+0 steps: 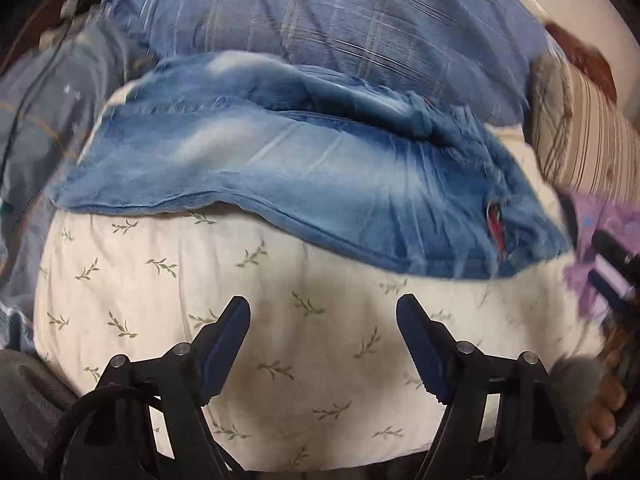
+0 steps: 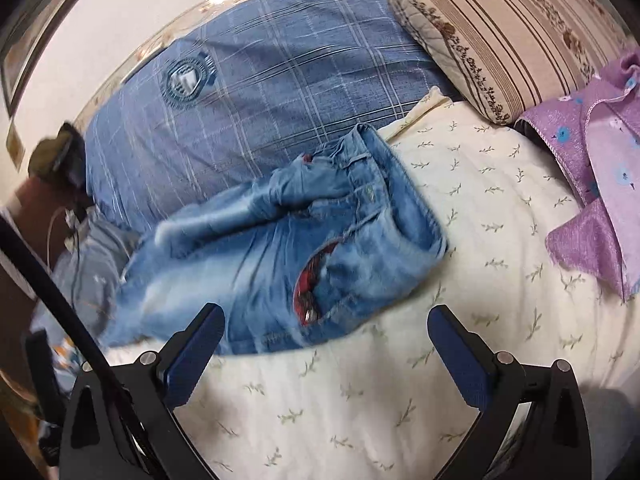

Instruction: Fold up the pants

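Observation:
Light blue jeans (image 1: 280, 168) lie folded in a compact bundle on a cream leaf-print cover (image 1: 280, 340). In the right wrist view the jeans (image 2: 280, 248) show the waistband at the far right and a red plaid pocket lining. My left gripper (image 1: 323, 308) is open and empty, hovering over the cover just short of the jeans' near edge. My right gripper (image 2: 326, 316) is open and empty, its left finger (image 2: 200, 344) over the jeans' near edge. The right gripper also shows at the right edge of the left wrist view (image 1: 612, 264).
A blue plaid blanket (image 2: 280, 68) lies beyond the jeans. A striped floral pillow (image 2: 500, 40) sits at the far right. A purple garment (image 2: 600, 168) lies on the right. A black cable (image 2: 60, 300) crosses the left side. Grey-blue clothing (image 1: 40, 128) lies at left.

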`<move>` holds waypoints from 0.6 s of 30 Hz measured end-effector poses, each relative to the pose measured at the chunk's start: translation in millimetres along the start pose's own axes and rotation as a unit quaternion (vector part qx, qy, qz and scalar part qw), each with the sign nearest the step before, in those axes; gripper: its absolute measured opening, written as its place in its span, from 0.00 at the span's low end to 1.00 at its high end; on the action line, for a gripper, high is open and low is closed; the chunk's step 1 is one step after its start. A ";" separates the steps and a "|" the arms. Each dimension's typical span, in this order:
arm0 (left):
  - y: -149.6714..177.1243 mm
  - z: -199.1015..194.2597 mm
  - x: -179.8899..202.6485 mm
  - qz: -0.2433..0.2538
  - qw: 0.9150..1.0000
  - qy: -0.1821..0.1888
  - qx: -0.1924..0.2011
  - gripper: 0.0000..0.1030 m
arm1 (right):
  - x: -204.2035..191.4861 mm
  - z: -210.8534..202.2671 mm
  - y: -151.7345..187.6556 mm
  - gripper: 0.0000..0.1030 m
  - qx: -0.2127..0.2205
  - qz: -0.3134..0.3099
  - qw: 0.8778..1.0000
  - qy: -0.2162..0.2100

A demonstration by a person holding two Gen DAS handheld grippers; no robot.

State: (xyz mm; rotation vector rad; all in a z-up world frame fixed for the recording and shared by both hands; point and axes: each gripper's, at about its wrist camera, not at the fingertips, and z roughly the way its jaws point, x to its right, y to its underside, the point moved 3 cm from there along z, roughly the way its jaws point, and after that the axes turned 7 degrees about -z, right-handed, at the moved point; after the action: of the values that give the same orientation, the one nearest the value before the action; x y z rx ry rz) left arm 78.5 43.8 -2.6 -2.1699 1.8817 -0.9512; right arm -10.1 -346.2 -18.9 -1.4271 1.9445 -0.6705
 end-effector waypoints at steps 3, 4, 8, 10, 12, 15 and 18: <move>-18.7 7.3 -13.4 -0.037 0.999 0.008 -0.014 0.73 | 15.3 15.9 -22.2 0.98 -0.033 0.008 0.999 0.011; -21.3 12.3 -17.3 -0.047 0.999 0.008 -0.018 0.73 | 20.5 21.9 -25.6 0.98 -0.040 0.013 0.999 0.015; -24.6 38.5 -21.3 -0.092 0.994 0.037 -0.038 0.73 | 45.3 58.7 -25.0 0.91 -0.064 0.031 0.997 0.027; -33.7 53.8 -20.7 -0.112 0.992 0.045 -0.041 0.73 | 53.3 71.2 -19.6 0.81 -0.068 0.045 0.997 0.003; -45.4 64.0 -19.1 -0.110 0.992 0.049 -0.028 0.73 | 56.7 82.9 -15.5 0.71 -0.081 0.059 0.995 -0.019; -54.5 87.9 -13.3 -0.094 0.995 0.026 -0.030 0.73 | 54.2 90.0 -16.2 0.55 -0.085 0.051 0.995 -0.026; -49.5 106.4 -5.4 -0.064 0.997 -0.021 -0.044 0.47 | 54.4 91.0 -15.8 0.26 -0.090 0.049 0.994 -0.022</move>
State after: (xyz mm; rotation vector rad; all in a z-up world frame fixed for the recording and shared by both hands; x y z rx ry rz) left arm 176.0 27.2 -66.0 -2.3657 1.8177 -0.8523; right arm 55.2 -406.0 -79.2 -1.4288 2.0686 -0.4244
